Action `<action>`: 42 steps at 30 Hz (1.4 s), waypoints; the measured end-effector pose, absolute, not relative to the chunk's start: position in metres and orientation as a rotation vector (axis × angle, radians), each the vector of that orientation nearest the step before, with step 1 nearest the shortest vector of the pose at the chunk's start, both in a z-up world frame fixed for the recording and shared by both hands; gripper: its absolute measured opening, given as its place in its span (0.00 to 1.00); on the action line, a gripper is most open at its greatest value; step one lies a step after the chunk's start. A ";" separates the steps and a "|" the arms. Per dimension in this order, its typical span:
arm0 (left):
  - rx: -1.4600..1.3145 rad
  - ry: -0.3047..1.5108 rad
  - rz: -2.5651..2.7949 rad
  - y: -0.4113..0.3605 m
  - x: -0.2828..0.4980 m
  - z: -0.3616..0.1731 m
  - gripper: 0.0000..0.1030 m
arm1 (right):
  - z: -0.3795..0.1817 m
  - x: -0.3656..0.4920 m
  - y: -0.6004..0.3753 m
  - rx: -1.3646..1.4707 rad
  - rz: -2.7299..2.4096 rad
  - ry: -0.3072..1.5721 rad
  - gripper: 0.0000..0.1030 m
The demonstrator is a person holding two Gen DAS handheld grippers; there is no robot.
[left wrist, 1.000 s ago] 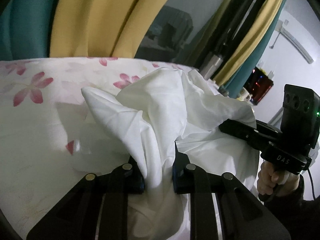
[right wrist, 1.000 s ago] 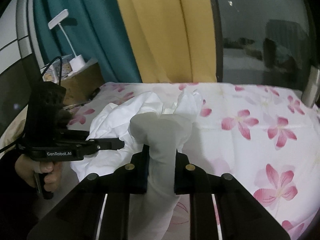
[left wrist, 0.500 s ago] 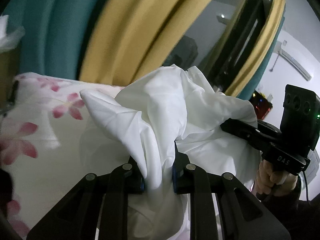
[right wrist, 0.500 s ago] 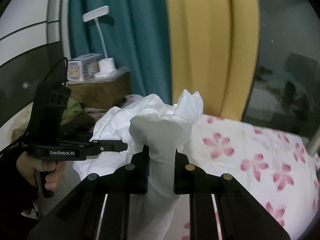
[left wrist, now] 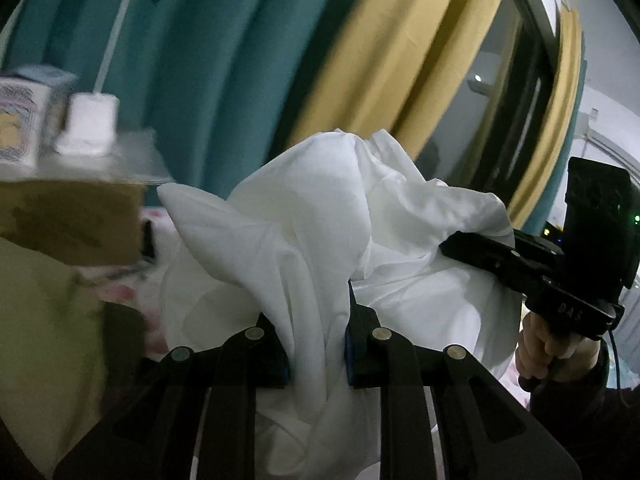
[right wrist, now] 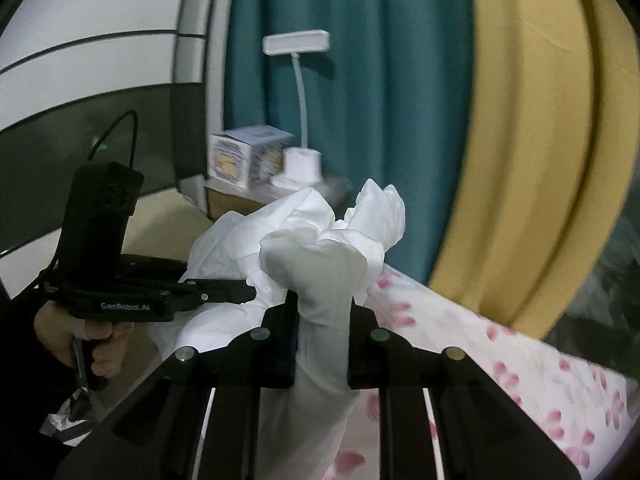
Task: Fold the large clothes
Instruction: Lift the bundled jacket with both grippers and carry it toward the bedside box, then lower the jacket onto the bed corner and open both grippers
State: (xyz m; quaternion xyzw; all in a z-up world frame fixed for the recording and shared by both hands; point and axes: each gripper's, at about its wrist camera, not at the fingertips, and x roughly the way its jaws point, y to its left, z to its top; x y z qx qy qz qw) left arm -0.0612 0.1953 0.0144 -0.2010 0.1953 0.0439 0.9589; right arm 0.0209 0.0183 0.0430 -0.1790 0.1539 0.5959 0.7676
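We see the white garment [left wrist: 320, 216] bunched between both grippers, above the floral bed sheet [right wrist: 520, 364]. Left gripper [left wrist: 316, 340]: fingers narrow, clamped on a fold of cloth. Right gripper [right wrist: 322, 344]: fingers narrow, clamped on a rolled bunch. Behind the garment we note a teal curtain [right wrist: 360, 100] and a white desk lamp [right wrist: 298, 120].

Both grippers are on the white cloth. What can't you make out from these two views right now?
- White garment: type and shape, bunched in both views.
- Its hanging lower part: cut off by the bottom edge, behind the fingers.
- Box print: blurred, both views.
- Floral bedsheet: mostly covered in the left wrist view.
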 end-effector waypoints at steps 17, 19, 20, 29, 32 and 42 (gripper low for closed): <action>-0.469 0.638 0.180 0.246 -0.027 -0.067 0.21 | -0.049 0.082 0.072 -0.260 1.378 0.616 0.16; -0.491 0.688 0.173 0.250 -0.015 -0.087 0.22 | -0.076 0.099 0.072 -0.232 1.359 0.709 0.16; -0.499 0.707 0.171 0.251 -0.011 -0.094 0.22 | -0.083 0.104 0.073 -0.223 1.351 0.734 0.16; -0.525 0.760 0.172 0.262 0.002 -0.115 0.33 | -0.140 0.164 0.054 -0.011 1.219 0.988 0.38; -0.471 0.768 0.218 0.253 -0.007 -0.101 0.33 | -0.142 0.174 0.046 0.038 1.163 1.009 0.58; -0.331 0.658 0.387 0.249 -0.037 -0.039 0.33 | -0.104 0.157 0.032 -0.082 1.033 0.758 0.58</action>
